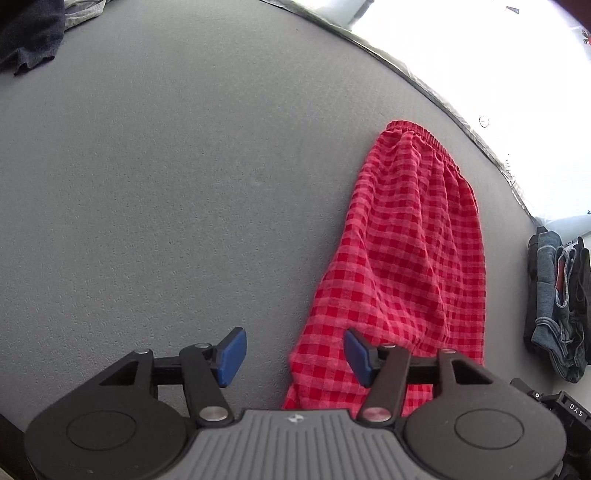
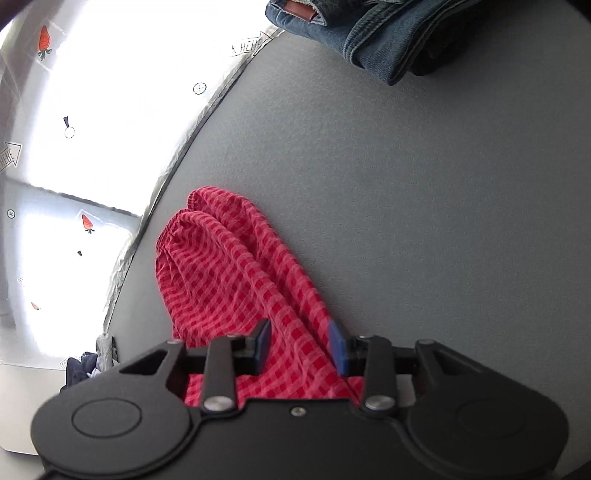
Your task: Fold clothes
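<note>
A red checked garment (image 1: 402, 258) with an elastic waistband lies on the grey table (image 1: 184, 184), its waistband at the far end by the table's edge. My left gripper (image 1: 295, 354) is open above the cloth's near left edge, its right pad (image 1: 356, 352) over the fabric, holding nothing. In the right wrist view the same garment (image 2: 229, 266) lies bunched in long folds. My right gripper (image 2: 301, 349) is open, its blue pads (image 2: 338, 349) either side of a ridge of the cloth, not pinching it.
Folded blue jeans (image 1: 557, 306) lie at the table's right side, also at the top of the right wrist view (image 2: 369, 33). Dark and grey clothes (image 1: 33, 33) lie at the far left. A bright white sheet with carrot prints (image 2: 74, 147) lies beyond the table edge.
</note>
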`<state>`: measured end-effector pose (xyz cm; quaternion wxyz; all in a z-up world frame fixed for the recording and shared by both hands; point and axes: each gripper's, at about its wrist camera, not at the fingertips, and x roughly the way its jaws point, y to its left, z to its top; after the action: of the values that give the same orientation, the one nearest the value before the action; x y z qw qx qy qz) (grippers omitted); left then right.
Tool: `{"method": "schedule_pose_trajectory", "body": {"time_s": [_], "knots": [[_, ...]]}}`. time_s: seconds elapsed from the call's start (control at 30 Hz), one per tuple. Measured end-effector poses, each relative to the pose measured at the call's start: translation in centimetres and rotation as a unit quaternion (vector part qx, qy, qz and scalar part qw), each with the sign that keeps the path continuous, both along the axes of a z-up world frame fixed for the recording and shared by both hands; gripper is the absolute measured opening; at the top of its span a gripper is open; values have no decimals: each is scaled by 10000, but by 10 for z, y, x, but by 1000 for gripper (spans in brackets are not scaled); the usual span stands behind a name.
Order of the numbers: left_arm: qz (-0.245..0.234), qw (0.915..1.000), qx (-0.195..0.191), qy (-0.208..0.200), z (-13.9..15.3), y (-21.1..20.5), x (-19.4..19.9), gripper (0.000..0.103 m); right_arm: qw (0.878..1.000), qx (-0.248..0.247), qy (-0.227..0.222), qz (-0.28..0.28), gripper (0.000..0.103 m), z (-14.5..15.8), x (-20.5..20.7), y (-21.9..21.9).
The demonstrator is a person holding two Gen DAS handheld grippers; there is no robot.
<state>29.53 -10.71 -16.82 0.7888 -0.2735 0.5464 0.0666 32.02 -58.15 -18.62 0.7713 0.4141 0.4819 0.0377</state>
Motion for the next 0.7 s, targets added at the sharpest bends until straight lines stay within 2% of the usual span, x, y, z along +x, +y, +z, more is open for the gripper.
{"method": "schedule_pose_trajectory", "body": {"time_s": [0.03, 0.07, 0.2, 0.3, 0.33, 0.37, 0.43, 0.5, 0.6, 0.7], "knots": [[5, 10000, 39, -14, 0, 1, 9, 60, 9999, -10, -85, 84, 11, 2, 8, 4], [17, 10000, 40, -24, 0, 2, 19, 60, 9997, 3, -175, 170, 5, 4, 18, 9], [63, 9999, -53, -60, -3, 9, 64, 61, 9973, 486, -390, 390, 5, 5, 74, 28], [64, 10000, -4, 17, -8, 8, 100, 61, 9949, 582, -518, 647, 10, 6, 126, 47], [61, 10000, 32, 59, -10, 6, 113, 62, 9942, 530, -557, 749, 15, 7, 141, 53], [27, 10000, 50, 73, -13, 3, 125, 62, 9930, 395, -636, 919, 24, 8, 157, 62], [-73, 9998, 101, 126, -20, -3, 148, 62, 9870, -196, -801, 1376, 39, 12, 188, 85], [-163, 9996, 170, 163, -26, -10, 166, 62, 9755, -755, -967, 1826, 39, 13, 213, 108], [-279, 9991, 197, 236, -36, -18, 185, 62, 9610, -995, -1007, 2377, 39, 2, 245, 135], [-372, 9985, 207, 330, -42, -25, 197, 64, 9526, -1038, -714, 2769, 40, -16, 262, 150]]}}
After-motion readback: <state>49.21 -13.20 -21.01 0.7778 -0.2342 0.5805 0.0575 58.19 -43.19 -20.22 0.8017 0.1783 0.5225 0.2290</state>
